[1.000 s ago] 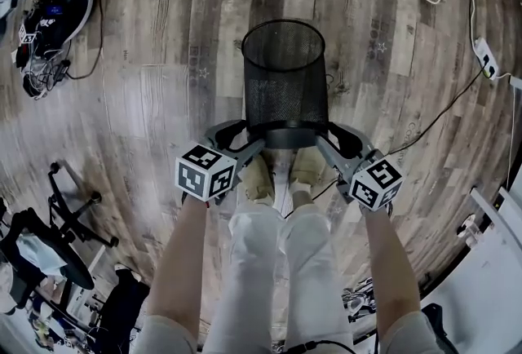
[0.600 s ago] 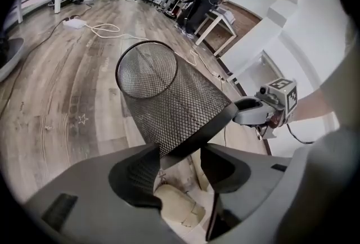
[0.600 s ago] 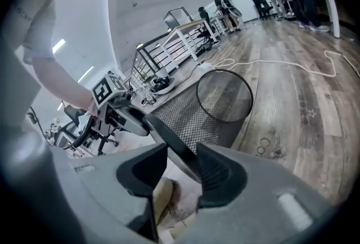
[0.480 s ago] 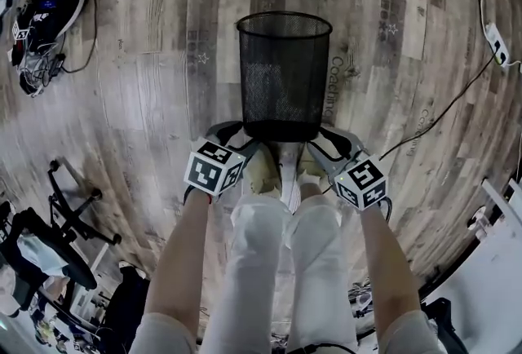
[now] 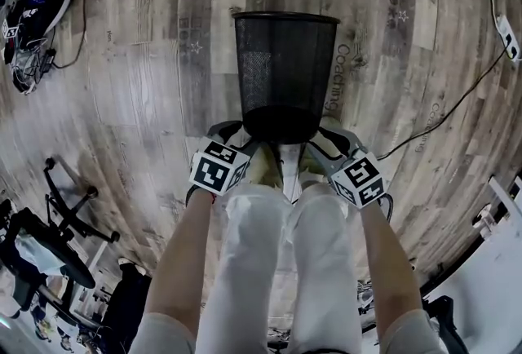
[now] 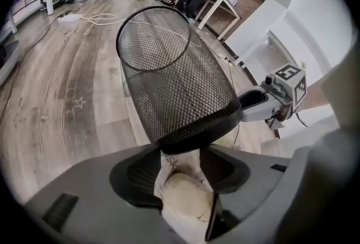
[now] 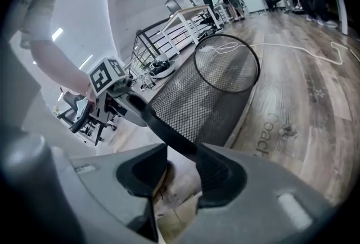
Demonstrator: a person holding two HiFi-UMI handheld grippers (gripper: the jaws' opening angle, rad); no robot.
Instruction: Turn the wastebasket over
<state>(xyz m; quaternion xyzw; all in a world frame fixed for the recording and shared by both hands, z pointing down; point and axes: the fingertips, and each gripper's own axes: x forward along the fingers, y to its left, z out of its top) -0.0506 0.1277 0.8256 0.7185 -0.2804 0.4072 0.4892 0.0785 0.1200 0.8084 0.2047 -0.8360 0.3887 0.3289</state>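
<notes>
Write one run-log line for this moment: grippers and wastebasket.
wastebasket: tipped, mouth facing away, not yet inverted | left gripper: clamped on its base | right gripper: clamped on its base

The wastebasket (image 5: 285, 75) is between the left tongs (image 5: 245, 138) and right tongs (image 5: 321, 138).

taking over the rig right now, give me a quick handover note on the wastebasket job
Left gripper: closed on the base band of the wastebasket, at its left.
Right gripper: closed on the same band, opposite side.
Wastebasket: black mesh, before the person's feet, tipped with its mouth pointing away; whether it touches the floor cannot be told.
Done: gripped on both sides, not yet upside down.
Left: probably roll it on until the mouth faces the floor, set it down, let go.
</notes>
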